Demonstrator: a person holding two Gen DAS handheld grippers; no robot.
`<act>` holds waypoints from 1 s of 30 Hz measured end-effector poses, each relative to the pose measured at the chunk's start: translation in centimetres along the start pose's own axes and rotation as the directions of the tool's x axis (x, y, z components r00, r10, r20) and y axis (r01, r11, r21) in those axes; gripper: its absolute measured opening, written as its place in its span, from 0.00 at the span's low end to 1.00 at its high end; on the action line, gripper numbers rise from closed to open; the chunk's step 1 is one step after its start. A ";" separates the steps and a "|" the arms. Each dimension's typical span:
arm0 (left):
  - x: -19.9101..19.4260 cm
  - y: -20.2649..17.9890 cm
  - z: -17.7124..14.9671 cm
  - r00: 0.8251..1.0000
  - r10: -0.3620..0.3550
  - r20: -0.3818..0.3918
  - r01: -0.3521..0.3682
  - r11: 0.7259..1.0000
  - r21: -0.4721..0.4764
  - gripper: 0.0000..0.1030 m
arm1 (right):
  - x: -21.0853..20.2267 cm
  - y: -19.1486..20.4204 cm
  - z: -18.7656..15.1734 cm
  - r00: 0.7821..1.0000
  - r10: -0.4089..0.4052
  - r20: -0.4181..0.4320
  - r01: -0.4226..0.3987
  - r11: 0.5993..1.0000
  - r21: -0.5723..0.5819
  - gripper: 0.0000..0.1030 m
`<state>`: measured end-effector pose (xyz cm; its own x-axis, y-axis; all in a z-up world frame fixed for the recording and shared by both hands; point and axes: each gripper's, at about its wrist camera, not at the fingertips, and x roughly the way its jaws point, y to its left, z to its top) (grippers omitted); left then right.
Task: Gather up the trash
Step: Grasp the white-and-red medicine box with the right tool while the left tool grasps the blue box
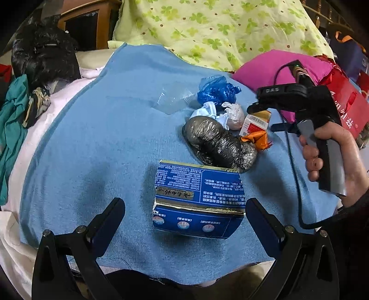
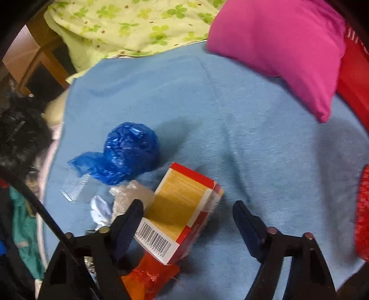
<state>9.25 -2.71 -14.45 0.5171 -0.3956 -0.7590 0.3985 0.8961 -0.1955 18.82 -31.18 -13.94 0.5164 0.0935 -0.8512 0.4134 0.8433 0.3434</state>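
Note:
Trash lies on a light blue cloth. A blue printed box sits between the open fingers of my left gripper. Behind it lie a silver-black crumpled bag, an orange wrapper, a red-and-yellow box, white wads, a blue plastic bag and a clear plastic piece. My right gripper is open around the red-and-yellow box, its left finger touching the box. The blue bag and the orange wrapper show there too.
A magenta pillow and a red bag lie at the right. A green-patterned quilt lies behind. A black plastic bag and teal clothing sit at the left, with wooden furniture beyond.

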 end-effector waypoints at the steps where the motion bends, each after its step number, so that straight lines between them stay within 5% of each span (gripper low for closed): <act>1: 0.0 0.1 0.0 1.000 -0.006 -0.004 0.006 1.000 -0.016 1.00 | -0.4 -0.2 0.0 1.000 0.016 0.003 -0.016 1.000 0.001 0.58; 4: 0.3 0.6 -0.1 0.998 -0.056 -0.013 0.055 0.995 -0.088 1.00 | -1.7 -0.3 -0.1 0.998 -0.018 0.058 0.022 0.998 -0.061 0.38; 6: 0.9 0.7 0.1 0.996 -0.083 -0.029 0.078 0.988 -0.131 1.00 | -2.0 -1.1 -0.1 0.998 -0.004 0.057 0.008 0.998 -0.057 0.37; 9: 1.4 0.3 0.4 0.995 -0.097 -0.013 0.093 0.983 -0.160 0.87 | -2.4 -2.3 -0.1 0.995 0.086 0.041 -0.085 0.996 -0.033 0.38; 11: 1.5 -0.4 1.1 0.998 -0.066 0.011 0.067 0.993 -0.100 0.83 | -2.9 -2.7 0.1 0.989 0.141 0.042 -0.140 0.990 -0.026 0.44; 13: 1.5 -0.8 2.0 0.999 -0.013 0.030 0.014 1.000 -0.018 0.79 | -2.9 -2.7 0.1 0.985 0.162 0.055 -0.161 0.987 -0.013 0.72; 19: 1.2 0.8 4.1 0.997 0.071 0.028 -0.074 0.989 0.128 0.69 | -1.5 -1.7 0.2 0.990 0.141 0.026 -0.142 0.989 0.039 0.75; 28: 0.0 2.9 4.8 0.996 -0.074 -0.056 0.064 0.985 -0.159 0.72 | 1.8 -0.4 0.9 1.000 -0.006 0.022 0.003 0.991 0.133 0.74; 30: 0.1 2.7 4.2 0.991 -0.096 -0.093 0.074 0.972 -0.223 0.74 | 2.3 -0.5 0.8 1.000 -0.019 0.006 0.018 0.994 0.106 0.62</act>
<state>13.52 -1.11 -12.44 0.4032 -0.4596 -0.7914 0.2567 0.8868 -0.3842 20.42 -31.79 -15.75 0.5133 0.0746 -0.8550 0.4998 0.7839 0.3684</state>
